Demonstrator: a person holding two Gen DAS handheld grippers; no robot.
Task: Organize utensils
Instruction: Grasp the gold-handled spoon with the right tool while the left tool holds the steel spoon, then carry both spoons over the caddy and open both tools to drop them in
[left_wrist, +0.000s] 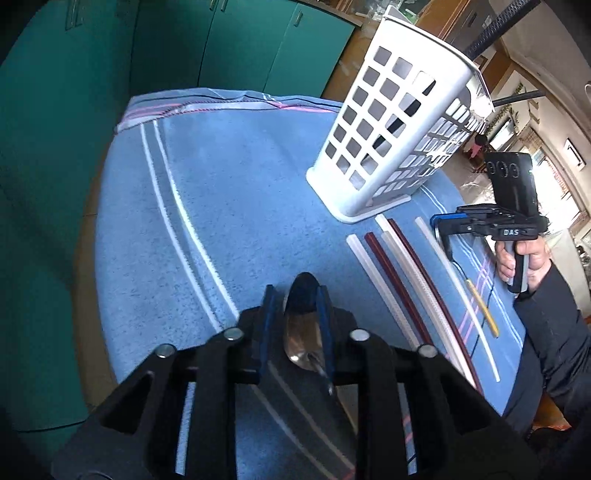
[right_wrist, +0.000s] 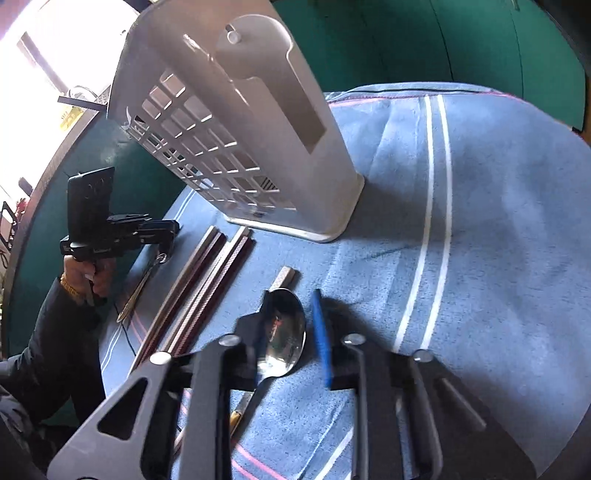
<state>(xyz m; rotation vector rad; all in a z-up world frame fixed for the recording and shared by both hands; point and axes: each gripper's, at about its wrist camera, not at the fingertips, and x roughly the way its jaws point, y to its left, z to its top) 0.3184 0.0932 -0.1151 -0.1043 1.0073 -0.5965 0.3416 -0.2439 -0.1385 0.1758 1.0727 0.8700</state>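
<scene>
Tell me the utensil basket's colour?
White, with a square-hole grid; the basket shows best in the left wrist view.

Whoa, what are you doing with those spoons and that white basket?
A person holds a hand-held gripper in each hand. The left hand-held gripper has a spoon between its fingers; the right hand-held gripper, open, straddles a second spoon. The white basket stands behind on the blue towel, chopsticks beside it.

Left wrist: close above blue towel (left_wrist: 229, 206), facing white basket (left_wrist: 395, 136). Right wrist: equally near, facing same basket (right_wrist: 236, 122) from opposite side. Shared: towel (right_wrist: 480, 206), basket, chopsticks (left_wrist: 402, 280) (right_wrist: 199, 288).
</scene>
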